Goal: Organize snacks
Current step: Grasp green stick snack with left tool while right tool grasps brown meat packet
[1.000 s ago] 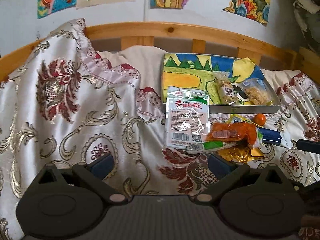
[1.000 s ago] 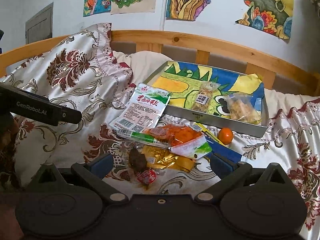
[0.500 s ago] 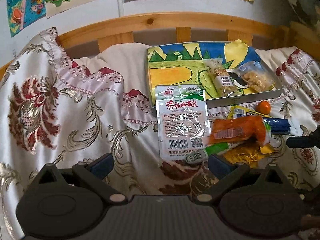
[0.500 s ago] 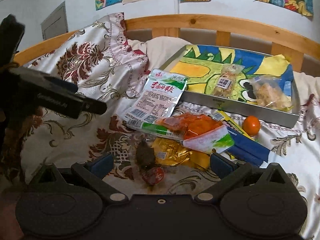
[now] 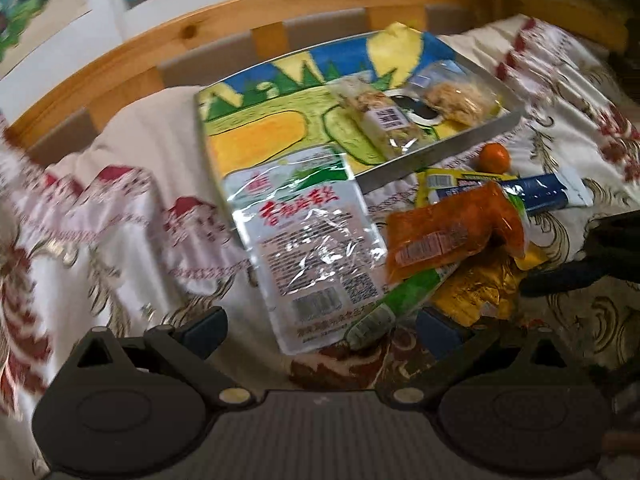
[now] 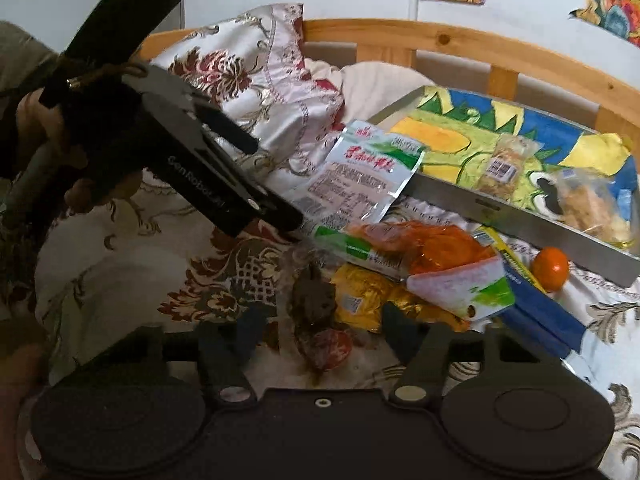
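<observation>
— Left gripper [image 5: 320, 326]: how held?
— Tilted steeply down over the bedspread [image 5: 100, 240] and rolled a little to one side. Jaws spread wide, gripping nothing. Aimed at the white packet [image 5: 308, 248], which lies just ahead with its top edge on the corner of the tray [image 5: 440, 152].
— Seen from the right wrist too?
— Yes. Carried by a hand [image 6: 44, 128] at far left, slanting down to the right, tips just beside the green-ended packet [image 6: 356, 250].
— And the right gripper [image 6: 324, 326]?
— Pointed down at the near edge of the pile. Jaws just been narrowing, but not clamped. Pads [image 6: 250, 326] either side of the dark snack [image 6: 314, 300] in clear wrap, apparently not touching it.
— Rest of the snacks?
— Orange packet [image 6: 440, 248] lying over the gold packet [image 6: 372, 300]. Tangerine [image 6: 551, 264] by the tray's front wall. Two bagged snacks [image 6: 500, 168] inside the tray.
</observation>
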Motion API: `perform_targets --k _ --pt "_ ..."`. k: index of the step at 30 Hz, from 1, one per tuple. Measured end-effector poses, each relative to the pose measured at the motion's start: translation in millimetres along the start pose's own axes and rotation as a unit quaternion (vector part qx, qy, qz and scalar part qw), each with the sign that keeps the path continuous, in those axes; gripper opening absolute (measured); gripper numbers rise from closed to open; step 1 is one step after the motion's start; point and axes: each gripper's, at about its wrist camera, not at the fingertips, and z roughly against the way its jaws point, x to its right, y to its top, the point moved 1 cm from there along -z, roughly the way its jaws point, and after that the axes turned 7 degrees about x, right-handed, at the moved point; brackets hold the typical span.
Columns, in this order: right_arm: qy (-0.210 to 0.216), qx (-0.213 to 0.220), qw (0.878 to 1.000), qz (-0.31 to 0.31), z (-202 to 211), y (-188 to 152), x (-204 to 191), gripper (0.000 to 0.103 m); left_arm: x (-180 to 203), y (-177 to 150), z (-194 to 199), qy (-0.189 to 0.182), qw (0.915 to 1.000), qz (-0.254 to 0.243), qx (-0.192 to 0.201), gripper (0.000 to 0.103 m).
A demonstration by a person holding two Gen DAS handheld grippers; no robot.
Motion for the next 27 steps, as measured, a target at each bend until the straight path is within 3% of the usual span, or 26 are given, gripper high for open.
perform_targets --k 3,10,18,27 --pt "0.004 -0.01 1.0 -0.011 -6 -7 4 0.056 4 4 -9 -0.009 0.9995 -0.028 -0.01 0.099" --pt "0.004 -0.009 1.0 -0.019 -2 -12 6 0.053 9 10 -27 -0.067 0.9951 -0.068 -0.025 0.086" --pt "-0.047 -0.015 0.999 0.008 14 -13 8 0.052 14 12 -36 -0.118 0.9877 -0.092 -0.046 0.067" --pt "-0.068 -0.011 0.998 -0.01 23 -11 17 0.052 25 19 -46 -0.126 0.9845 -0.11 -0.054 0.045"
